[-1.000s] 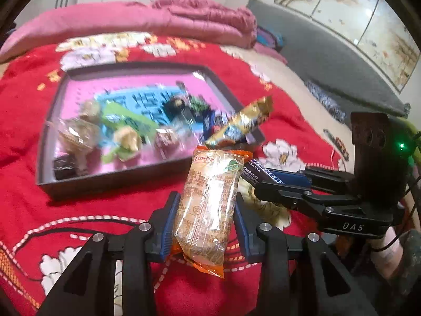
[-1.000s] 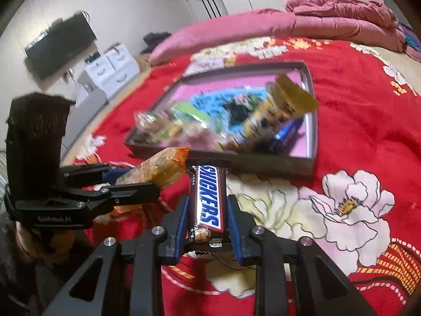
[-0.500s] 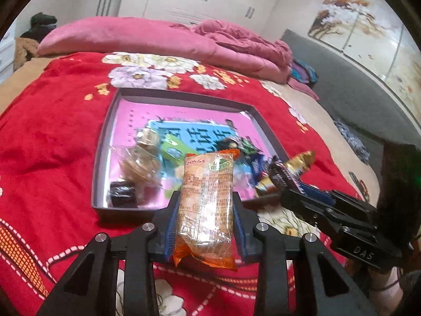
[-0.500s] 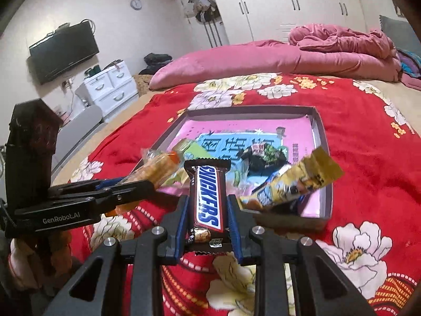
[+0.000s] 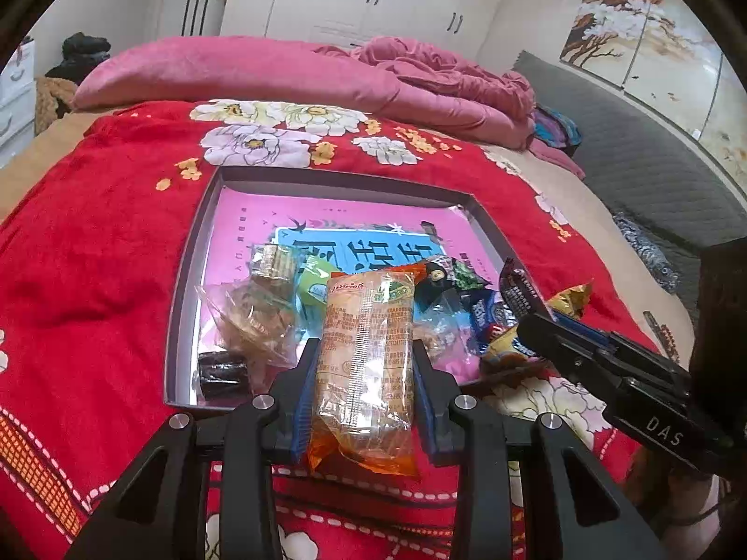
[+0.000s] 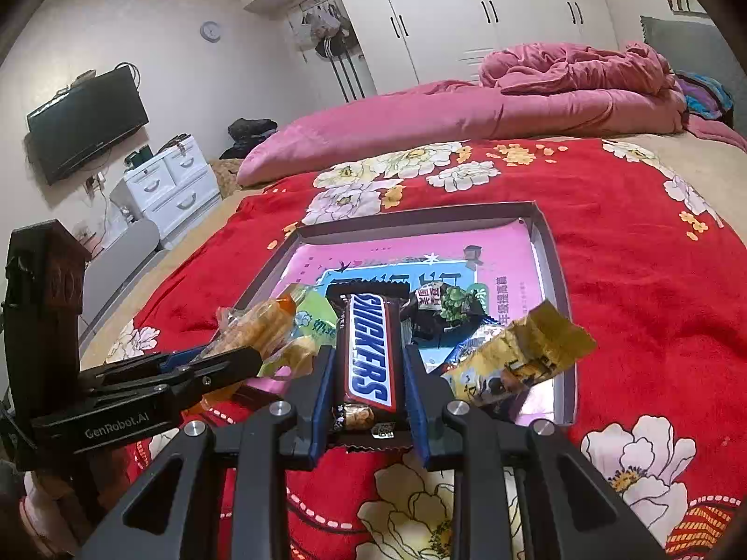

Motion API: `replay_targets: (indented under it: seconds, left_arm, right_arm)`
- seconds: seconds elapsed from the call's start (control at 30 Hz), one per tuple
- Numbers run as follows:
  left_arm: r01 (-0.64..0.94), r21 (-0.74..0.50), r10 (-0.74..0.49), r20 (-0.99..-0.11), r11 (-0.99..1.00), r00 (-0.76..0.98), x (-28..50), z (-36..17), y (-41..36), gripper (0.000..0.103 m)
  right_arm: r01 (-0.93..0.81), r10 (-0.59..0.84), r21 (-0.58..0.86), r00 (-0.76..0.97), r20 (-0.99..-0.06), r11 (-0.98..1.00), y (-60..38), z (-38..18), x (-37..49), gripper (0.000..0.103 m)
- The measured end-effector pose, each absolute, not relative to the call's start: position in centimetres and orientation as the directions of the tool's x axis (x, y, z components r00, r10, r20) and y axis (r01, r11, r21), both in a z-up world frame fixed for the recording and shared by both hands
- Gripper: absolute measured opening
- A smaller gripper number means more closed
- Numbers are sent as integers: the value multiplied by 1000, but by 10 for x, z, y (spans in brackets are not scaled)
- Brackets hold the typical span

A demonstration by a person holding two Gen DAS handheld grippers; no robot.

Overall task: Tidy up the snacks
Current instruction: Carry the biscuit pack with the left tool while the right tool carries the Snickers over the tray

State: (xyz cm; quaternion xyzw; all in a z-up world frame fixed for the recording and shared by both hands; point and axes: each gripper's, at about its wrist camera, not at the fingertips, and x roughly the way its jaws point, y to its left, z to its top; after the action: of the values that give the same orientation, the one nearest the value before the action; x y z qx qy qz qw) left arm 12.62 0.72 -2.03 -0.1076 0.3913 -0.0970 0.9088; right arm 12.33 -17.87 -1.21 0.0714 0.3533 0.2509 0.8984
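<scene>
My left gripper (image 5: 364,364) is shut on an orange cracker packet (image 5: 366,354) and holds it upright above the near edge of the grey tray (image 5: 186,280). My right gripper (image 6: 369,364) is shut on a Snickers bar (image 6: 371,350), also above the tray's near edge (image 6: 558,326). The tray has a pink and blue bottom and holds several wrapped snacks near its front. A gold wrapper (image 6: 523,359) leans over the tray's near right corner. Each gripper shows in the other's view: the right one (image 5: 551,326), the left one (image 6: 219,364).
The tray lies on a red flowered blanket (image 5: 93,256) on a bed. A pink quilt and pillow (image 5: 280,74) lie at the far end. White wardrobes (image 6: 467,14), a drawer unit (image 6: 172,182) and a wall TV (image 6: 88,121) stand beyond.
Both grippers have risen and tilted up, still holding their snacks. The tray now appears lower and more centred, and more of the room shows.
</scene>
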Motion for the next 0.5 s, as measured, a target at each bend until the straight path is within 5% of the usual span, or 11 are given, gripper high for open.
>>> replay_targets:
  seconds: [0.5]
  left_arm:
    - [66,-250,-230,-720,966,655,145,-33,3,37]
  right_arm:
    - [-330,449,305,688,-570,894,-186,-11,134,29]
